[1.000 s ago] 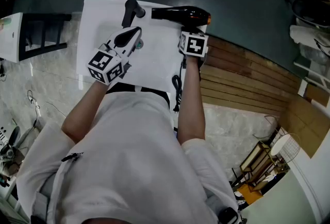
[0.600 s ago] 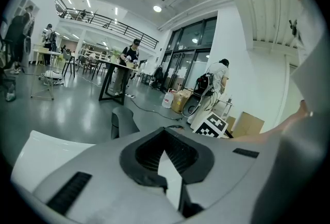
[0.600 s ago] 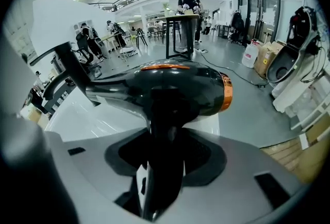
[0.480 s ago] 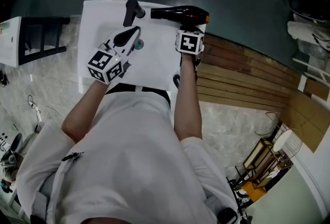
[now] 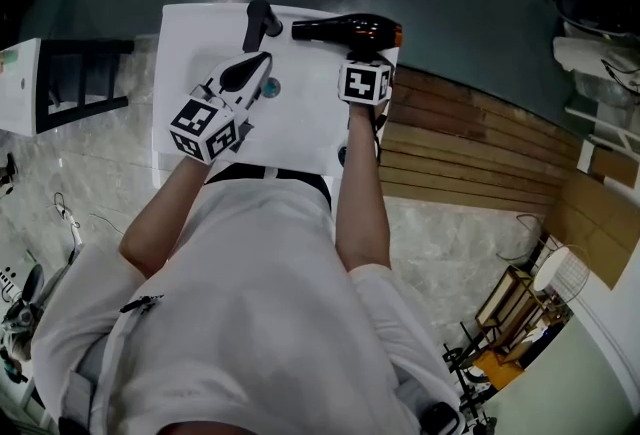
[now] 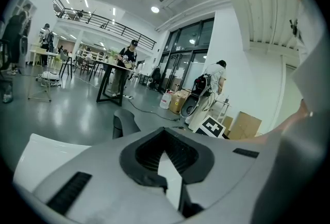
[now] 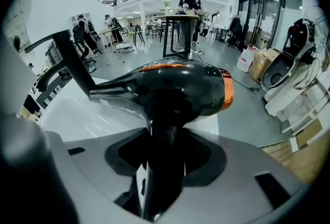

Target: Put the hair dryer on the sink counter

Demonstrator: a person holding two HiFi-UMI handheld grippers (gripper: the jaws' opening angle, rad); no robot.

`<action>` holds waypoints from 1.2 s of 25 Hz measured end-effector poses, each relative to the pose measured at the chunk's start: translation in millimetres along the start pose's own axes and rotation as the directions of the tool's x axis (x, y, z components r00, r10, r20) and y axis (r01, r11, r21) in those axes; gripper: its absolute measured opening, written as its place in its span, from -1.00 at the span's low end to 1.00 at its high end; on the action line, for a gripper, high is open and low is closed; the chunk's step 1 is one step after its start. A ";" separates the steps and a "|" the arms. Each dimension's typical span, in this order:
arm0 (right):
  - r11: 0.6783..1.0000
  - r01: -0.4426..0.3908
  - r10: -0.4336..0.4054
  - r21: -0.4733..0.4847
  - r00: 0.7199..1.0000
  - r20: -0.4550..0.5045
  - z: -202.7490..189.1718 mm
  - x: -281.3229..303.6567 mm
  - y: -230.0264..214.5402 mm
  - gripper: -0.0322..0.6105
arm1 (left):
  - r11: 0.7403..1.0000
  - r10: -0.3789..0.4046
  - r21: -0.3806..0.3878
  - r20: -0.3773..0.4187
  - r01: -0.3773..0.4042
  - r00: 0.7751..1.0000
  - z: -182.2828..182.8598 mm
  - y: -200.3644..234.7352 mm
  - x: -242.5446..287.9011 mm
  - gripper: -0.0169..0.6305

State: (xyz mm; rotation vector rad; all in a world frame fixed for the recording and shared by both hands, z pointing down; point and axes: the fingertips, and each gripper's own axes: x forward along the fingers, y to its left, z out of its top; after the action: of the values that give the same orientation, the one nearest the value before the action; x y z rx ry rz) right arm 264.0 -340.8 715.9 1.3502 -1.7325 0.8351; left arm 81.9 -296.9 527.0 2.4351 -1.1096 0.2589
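The hair dryer (image 5: 347, 27) is black with an orange ring and lies crosswise over the far right corner of the white sink counter (image 5: 300, 128). My right gripper (image 5: 366, 53) is shut on its handle, and in the right gripper view the black handle (image 7: 164, 135) fills the space between the jaws. Whether the dryer touches the counter I cannot tell. Its cord (image 5: 345, 158) hangs off the near edge. My left gripper (image 5: 262, 63) hovers over the basin near the drain (image 5: 271, 88), with its jaws together and nothing in them.
A black faucet (image 5: 262, 20) stands at the counter's far edge, just left of the dryer's nozzle. A black and white stand (image 5: 60, 73) is at the left. Wooden slats (image 5: 470, 153) run along the right. Beyond the counter lies dark floor.
My right gripper has shifted slightly left with the hair dryer and tipped a little. The left gripper has stayed where it was.
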 end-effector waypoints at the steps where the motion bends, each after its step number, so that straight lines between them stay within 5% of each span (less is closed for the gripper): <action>1: 1.000 0.001 -0.001 0.002 1.000 0.002 -0.2 -0.7 -0.8 -0.35 | 1.000 0.000 0.002 0.000 0.000 1.000 0.3 -1.0 -0.6 -0.94; 30: 0.999 -0.034 0.036 -0.018 0.996 0.081 4.0 -30.6 -0.9 -0.23 | 1.000 -0.018 0.024 0.004 0.018 1.000 -6.7 -2.8 -25.7 -0.94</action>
State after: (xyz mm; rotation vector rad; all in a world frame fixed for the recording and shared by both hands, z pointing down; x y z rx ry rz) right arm 268.5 -330.0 687.3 1.3627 -1.8264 0.7932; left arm 67.1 -275.0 523.2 2.4669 -1.0919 0.2629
